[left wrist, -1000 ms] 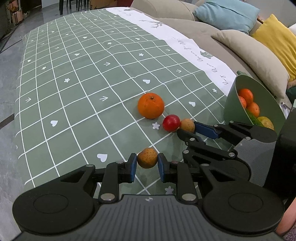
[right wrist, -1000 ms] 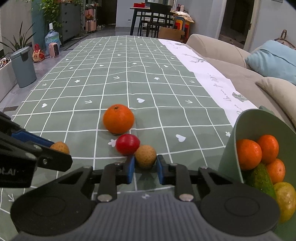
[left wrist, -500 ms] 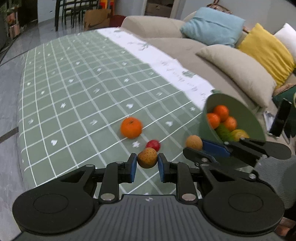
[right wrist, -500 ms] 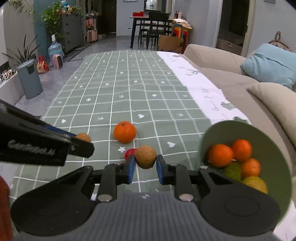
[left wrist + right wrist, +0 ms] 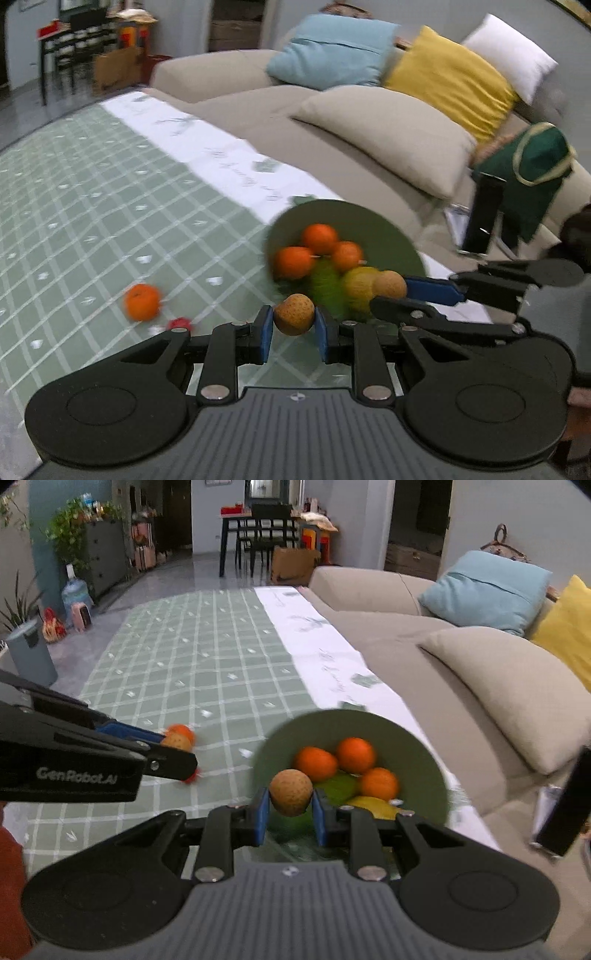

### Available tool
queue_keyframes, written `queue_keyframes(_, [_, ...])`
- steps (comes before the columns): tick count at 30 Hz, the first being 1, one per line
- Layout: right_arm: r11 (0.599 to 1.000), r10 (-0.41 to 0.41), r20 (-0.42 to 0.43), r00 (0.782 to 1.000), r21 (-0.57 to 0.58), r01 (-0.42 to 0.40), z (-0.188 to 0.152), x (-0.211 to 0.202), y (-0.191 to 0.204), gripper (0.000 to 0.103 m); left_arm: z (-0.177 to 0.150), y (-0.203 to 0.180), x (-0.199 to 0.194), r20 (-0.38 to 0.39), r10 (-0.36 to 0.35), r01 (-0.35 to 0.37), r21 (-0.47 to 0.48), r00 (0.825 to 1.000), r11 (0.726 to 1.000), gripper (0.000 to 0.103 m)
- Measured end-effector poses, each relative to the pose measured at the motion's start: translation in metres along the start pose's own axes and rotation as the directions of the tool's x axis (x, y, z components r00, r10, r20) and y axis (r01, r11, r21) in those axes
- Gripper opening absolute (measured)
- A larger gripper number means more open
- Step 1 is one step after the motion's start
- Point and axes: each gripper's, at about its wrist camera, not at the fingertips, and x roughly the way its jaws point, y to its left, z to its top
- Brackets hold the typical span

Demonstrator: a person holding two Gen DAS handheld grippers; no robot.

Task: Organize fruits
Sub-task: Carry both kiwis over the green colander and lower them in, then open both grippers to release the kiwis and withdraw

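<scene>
My left gripper is shut on a small brown-orange fruit, held in the air just left of the green bowl. My right gripper is shut on a small tan round fruit, held over the near left rim of the bowl. The bowl holds three oranges, a green fruit and a yellow fruit. An orange and a small red fruit lie on the green checked tablecloth. The right gripper also shows in the left wrist view, and the left gripper in the right wrist view.
A beige sofa with blue, yellow, beige and white cushions runs along the table's right side. A black phone on a stand and a green cloth sit right of the bowl. A dining table with chairs stands far behind.
Both grippers have lifted their small fruits off the tablecloth and swung right, toward the bowl. The orange and the red fruit stay on the cloth, now well to the left.
</scene>
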Motion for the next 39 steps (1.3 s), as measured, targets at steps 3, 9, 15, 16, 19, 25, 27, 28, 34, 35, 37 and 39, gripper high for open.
queue_keyframes(3, [1.000,-0.017,-0.048,0.999,-0.016,0.016,0.001,-0.002,-0.022,0.021,0.009,-0.015,0.012,-0.048,-0.032,0.033,0.017,0.998,0.999,0.027])
queue_keyframes(9, [0.997,-0.012,-0.157,0.988,-0.075,0.001,0.003,0.011,-0.055,0.021,0.020,-0.037,0.037,-0.134,-0.083,0.092,0.060,0.988,0.994,0.027])
queue_keyframes(15, [0.990,0.010,-0.245,0.970,-0.135,-0.044,0.002,0.032,-0.067,0.021,0.024,-0.044,0.067,-0.241,-0.081,0.103,0.078,0.967,0.992,0.027])
queue_keyframes(16, [0.989,0.015,-0.256,0.967,-0.140,-0.052,0.002,0.036,-0.068,0.021,0.024,-0.044,0.072,-0.256,-0.083,0.105,0.075,0.963,0.992,0.027])
queue_keyframes(19, [0.987,0.029,-0.291,0.956,-0.145,-0.074,0.000,0.047,-0.071,0.021,0.025,-0.043,0.083,-0.288,-0.078,0.103,0.071,0.954,0.992,0.027])
queue_keyframes(25, [0.979,0.040,-0.309,0.950,-0.180,-0.100,0.002,0.061,-0.070,0.021,0.029,-0.047,0.096,-0.321,-0.073,0.106,0.087,0.944,0.991,0.027])
queue_keyframes(27, [0.975,0.043,-0.314,0.948,-0.193,-0.108,0.001,0.065,-0.069,0.021,0.030,-0.047,0.099,-0.326,-0.073,0.106,0.086,0.943,0.991,0.027])
queue_keyframes(28, [0.975,0.047,-0.317,0.947,-0.192,-0.113,0.000,0.066,-0.069,0.021,0.030,-0.048,0.102,-0.328,-0.074,0.107,0.084,0.942,0.991,0.027])
queue_keyframes(34, [0.975,0.061,-0.325,0.944,-0.184,-0.126,0.000,0.072,-0.070,0.021,0.030,-0.049,0.109,-0.336,-0.075,0.106,0.075,0.939,0.992,0.027])
queue_keyframes(35, [0.975,0.061,-0.326,0.943,-0.183,-0.126,0.000,0.072,-0.070,0.021,0.030,-0.049,0.110,-0.335,-0.074,0.105,0.074,0.939,0.992,0.028])
queue_keyframes(37, [0.975,0.060,-0.329,0.943,-0.184,-0.126,0.000,0.071,-0.069,0.021,0.029,-0.048,0.110,-0.332,-0.069,0.097,0.071,0.941,0.993,0.035])
queue_keyframes(39, [0.975,0.058,-0.330,0.942,-0.186,-0.125,0.001,0.072,-0.069,0.021,0.029,-0.047,0.110,-0.328,-0.085,0.108,0.051,0.941,0.993,0.042])
